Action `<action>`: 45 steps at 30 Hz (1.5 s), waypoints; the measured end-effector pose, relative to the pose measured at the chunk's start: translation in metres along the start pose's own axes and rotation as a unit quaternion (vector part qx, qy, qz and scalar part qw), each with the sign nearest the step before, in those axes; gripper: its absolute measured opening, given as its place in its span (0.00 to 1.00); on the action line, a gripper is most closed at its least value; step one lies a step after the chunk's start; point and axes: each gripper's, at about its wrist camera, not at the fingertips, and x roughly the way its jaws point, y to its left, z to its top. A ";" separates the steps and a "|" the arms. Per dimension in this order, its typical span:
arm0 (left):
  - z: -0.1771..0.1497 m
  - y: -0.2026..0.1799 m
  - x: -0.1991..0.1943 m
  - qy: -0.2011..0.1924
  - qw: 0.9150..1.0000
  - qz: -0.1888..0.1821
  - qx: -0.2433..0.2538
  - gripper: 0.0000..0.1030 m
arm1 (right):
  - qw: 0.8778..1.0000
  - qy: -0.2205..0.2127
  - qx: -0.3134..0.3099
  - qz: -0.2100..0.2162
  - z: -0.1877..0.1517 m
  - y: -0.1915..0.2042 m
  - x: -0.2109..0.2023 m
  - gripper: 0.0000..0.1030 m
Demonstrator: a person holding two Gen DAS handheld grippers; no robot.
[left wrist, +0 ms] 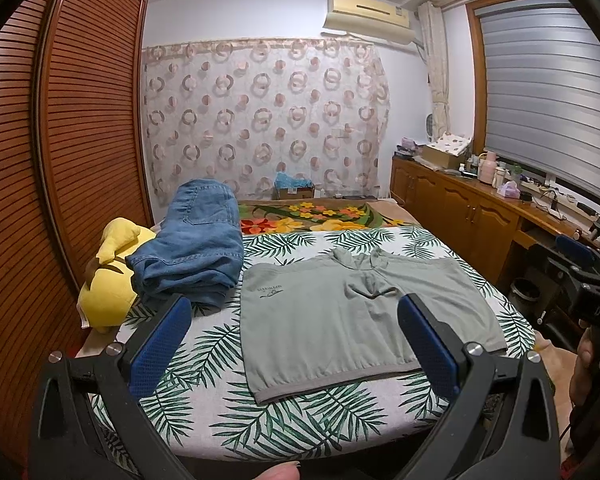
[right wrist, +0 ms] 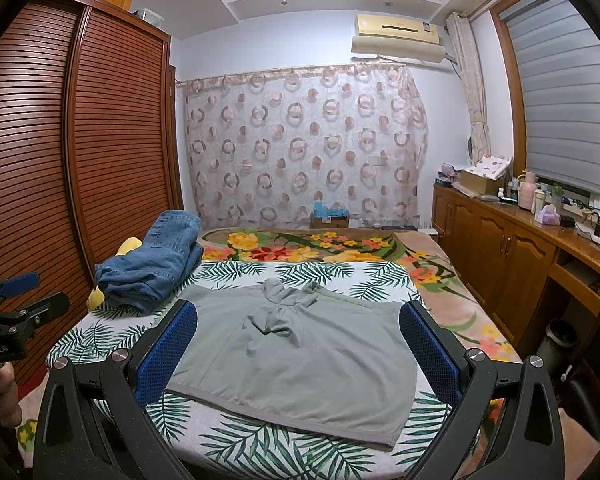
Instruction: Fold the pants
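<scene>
Grey-green pants [left wrist: 340, 312] [right wrist: 300, 344] lie spread flat on the leaf-print bed sheet [left wrist: 204, 360] [right wrist: 300, 448], waistband nearest me and drawstring bunched at the far middle. My left gripper [left wrist: 294, 316] hovers open above the near edge of the bed, blue pads wide apart, nothing between them. My right gripper [right wrist: 298, 320] is likewise open over the near part of the pants, holding nothing. The right gripper's body [left wrist: 588, 296] shows at the right edge of the left wrist view; the left gripper's body [right wrist: 16, 312] shows at the left edge of the right wrist view.
Folded blue jeans [left wrist: 192, 256] [right wrist: 152, 264] sit at the bed's left side beside a yellow plush toy [left wrist: 108, 280]. A floral blanket [left wrist: 312, 214] covers the far bed. A slatted wooden wardrobe [left wrist: 60, 140] stands left; a cluttered wooden cabinet [right wrist: 520, 248] runs along the right.
</scene>
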 end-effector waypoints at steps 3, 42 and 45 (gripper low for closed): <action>0.000 0.000 0.000 0.001 1.000 0.000 -0.001 1.00 | 1.000 -0.001 0.000 0.000 0.000 0.001 0.000 0.98; -0.071 0.057 0.108 0.164 0.984 -0.032 -0.060 1.00 | 0.996 0.084 -0.037 0.016 -0.021 -0.013 0.053 0.98; -0.077 0.061 0.110 0.168 0.984 -0.026 -0.057 1.00 | 0.994 0.094 -0.044 0.017 -0.021 -0.013 0.053 0.98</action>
